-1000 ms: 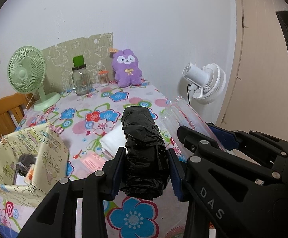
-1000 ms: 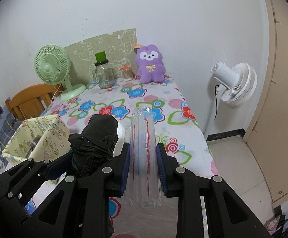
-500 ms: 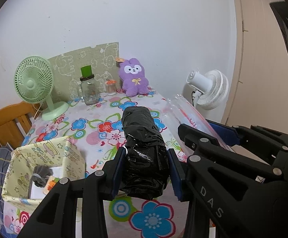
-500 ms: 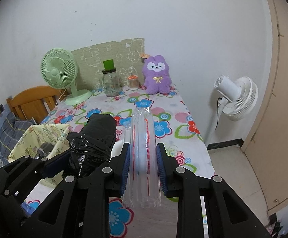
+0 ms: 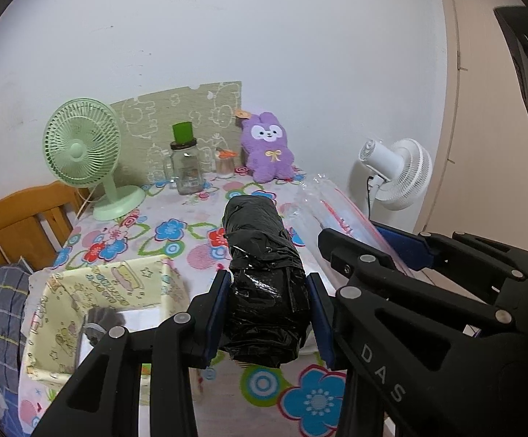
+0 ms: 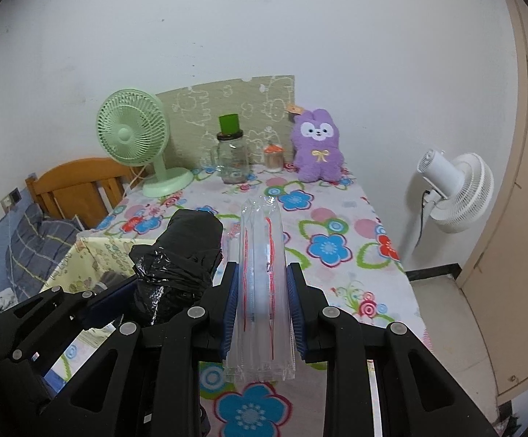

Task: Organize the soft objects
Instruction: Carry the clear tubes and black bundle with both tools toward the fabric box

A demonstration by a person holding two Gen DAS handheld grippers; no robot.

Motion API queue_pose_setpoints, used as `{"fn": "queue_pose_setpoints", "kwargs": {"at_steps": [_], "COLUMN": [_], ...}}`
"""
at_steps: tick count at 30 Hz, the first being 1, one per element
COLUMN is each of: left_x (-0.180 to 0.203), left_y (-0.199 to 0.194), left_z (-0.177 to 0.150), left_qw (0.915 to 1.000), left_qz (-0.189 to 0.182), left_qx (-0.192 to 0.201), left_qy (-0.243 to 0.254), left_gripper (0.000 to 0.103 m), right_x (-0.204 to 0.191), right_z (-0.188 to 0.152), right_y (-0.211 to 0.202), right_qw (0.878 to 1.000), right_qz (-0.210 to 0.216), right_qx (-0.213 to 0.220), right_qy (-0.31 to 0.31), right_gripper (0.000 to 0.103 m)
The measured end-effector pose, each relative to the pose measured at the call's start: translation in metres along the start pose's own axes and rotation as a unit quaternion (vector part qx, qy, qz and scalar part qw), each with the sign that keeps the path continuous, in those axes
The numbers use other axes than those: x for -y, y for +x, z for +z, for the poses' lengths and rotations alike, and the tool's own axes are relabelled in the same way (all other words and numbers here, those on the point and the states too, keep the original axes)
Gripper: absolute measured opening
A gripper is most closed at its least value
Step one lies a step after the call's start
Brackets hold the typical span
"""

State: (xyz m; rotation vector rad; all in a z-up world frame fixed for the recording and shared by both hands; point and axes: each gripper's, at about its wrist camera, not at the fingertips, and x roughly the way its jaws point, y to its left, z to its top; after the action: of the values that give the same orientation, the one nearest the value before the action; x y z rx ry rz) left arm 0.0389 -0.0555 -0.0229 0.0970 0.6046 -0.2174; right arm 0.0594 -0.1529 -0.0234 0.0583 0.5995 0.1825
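Observation:
My left gripper [image 5: 266,313] is shut on a roll of black plastic bags [image 5: 260,273], held above the flowered tablecloth [image 5: 176,233]. Beside it, my right gripper [image 6: 262,309] is shut on a clear plastic pack with red print [image 6: 262,266]. Each view shows the other's load: the clear pack [image 5: 333,211] to the right, the black roll [image 6: 180,251] to the left. A yellow patterned fabric box [image 5: 93,298] stands open at the lower left of the table, with a few items inside. A purple plush rabbit [image 5: 267,153] sits against the back wall.
At the back of the table stand a green desk fan [image 5: 85,156], a glass jar with a green lid [image 5: 185,167] and a small jar [image 5: 224,164]. A white floor fan [image 6: 453,189] stands right of the table, a wooden chair [image 6: 78,185] to the left.
Both grippers have pulled back and risen with their loads still held. The table looks farther away, and more of the fabric box shows below.

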Motion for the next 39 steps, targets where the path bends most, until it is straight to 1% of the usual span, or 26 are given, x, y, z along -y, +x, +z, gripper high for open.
{"fn": "queue_pose_setpoints", "kwargs": {"at_steps": [9,20,29,39], "left_x": [-0.030,-0.063,-0.096,-0.126], "left_y": [-0.001,0.007,0.011,0.018], "left_z": [0.003,0.002,-0.004,-0.014], "left_qw": [0.9997,0.9993,0.9981,0.9965], "left_qz": [0.021,0.030,0.047,0.059], "left_qx": [0.001,0.000,-0.009,-0.028], "left_qy": [-0.011,-0.023,-0.040,-0.051], "left_gripper": [0.043,0.043,0.043,0.043], "right_x": [-0.028,-0.058,-0.088,-0.118], "right_z": [0.012,0.018,0.022,0.018], "right_y": [0.012,0.032,0.053,0.075], "right_qw": [1.000,0.999,0.997,0.995], "right_qz": [0.018,0.038,0.057,0.075], "right_qx": [0.000,-0.006,-0.017,-0.034], "right_qy": [-0.015,-0.026,-0.042,-0.052], "right_gripper": [0.029,0.029,0.029,0.029]}}
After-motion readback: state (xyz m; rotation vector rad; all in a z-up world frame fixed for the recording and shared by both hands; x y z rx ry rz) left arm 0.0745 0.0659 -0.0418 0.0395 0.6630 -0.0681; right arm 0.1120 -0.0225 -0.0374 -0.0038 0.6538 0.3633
